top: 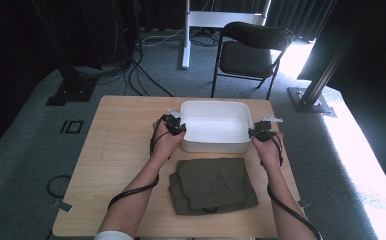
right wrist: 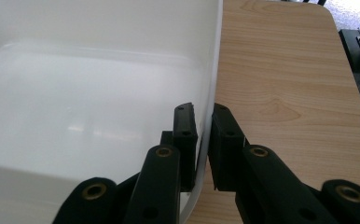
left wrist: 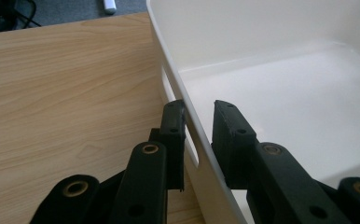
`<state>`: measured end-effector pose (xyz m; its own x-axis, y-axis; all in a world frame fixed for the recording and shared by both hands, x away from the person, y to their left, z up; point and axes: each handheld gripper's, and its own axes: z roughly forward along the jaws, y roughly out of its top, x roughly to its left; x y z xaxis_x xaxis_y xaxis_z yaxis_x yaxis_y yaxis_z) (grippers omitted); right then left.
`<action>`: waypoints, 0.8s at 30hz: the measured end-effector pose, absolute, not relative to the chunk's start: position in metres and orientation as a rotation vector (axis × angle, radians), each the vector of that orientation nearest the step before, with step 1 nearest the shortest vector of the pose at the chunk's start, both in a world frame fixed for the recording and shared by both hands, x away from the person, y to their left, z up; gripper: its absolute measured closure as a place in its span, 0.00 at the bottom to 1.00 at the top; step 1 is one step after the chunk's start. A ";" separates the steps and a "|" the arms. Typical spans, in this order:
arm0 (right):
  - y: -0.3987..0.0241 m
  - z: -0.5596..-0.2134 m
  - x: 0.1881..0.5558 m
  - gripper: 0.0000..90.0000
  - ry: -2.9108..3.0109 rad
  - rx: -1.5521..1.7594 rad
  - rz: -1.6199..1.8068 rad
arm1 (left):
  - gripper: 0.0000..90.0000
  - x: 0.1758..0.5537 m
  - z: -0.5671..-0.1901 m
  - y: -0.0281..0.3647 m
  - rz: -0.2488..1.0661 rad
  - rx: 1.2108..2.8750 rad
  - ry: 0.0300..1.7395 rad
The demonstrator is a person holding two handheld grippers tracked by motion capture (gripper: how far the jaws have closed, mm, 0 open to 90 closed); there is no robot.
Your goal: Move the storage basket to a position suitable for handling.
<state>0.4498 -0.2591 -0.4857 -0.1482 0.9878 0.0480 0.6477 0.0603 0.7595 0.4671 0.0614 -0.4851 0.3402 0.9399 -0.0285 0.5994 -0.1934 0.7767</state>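
- A white plastic bin (top: 215,127) stood on the far half of the wooden table (top: 116,150), its inside bare and brightly lit.
- The left gripper (top: 173,125) held the bin's left side wall. In the left gripper view its jaws straddled the rim (left wrist: 194,135), one jaw outside by the handle slot (left wrist: 190,148) and the other inside the bin, clamped on the wall.
- The right gripper (top: 262,131) held the opposite side wall. In the right gripper view its jaws pinched the thin white rim (right wrist: 205,135), one pad inside and one outside, closed tight on it.
- Both of the person's forearms reached in from the near edge, with black cables trailing back along them.
- A folded olive-green garment (top: 211,184) lay on the table just in front of the bin, between the two arms and apart from the bin.
- Beyond the table a black folding chair (top: 251,50) stood on the grey carpet, with cables on the floor to its left.
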 end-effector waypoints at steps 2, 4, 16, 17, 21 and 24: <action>-0.260 -0.486 0.449 0.91 1.847 1.628 0.899 | 0.85 0.467 -0.485 0.060 0.618 1.899 1.347; -0.260 -0.486 0.449 0.91 1.848 1.626 0.900 | 0.84 0.467 -0.485 0.061 0.610 1.894 1.348; -0.261 -0.486 0.449 0.91 1.851 1.620 0.906 | 0.83 0.467 -0.484 0.062 0.590 1.911 1.344; -0.261 -0.486 0.449 0.91 1.853 1.620 0.906 | 0.83 0.468 -0.483 0.063 0.574 1.915 1.333; -0.263 -0.484 0.450 0.73 1.857 1.625 0.968 | 0.66 0.469 -0.479 0.066 0.539 1.885 1.278; -0.264 -0.479 0.451 0.52 1.812 1.610 1.073 | 0.52 0.470 -0.474 0.068 0.531 1.890 1.253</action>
<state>0.4514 -0.2645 -0.4788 -0.1879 0.9720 0.1408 0.5907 -0.0027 0.8069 0.4696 0.0681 -0.4742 0.4239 0.9024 -0.0781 0.5708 -0.1992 0.7966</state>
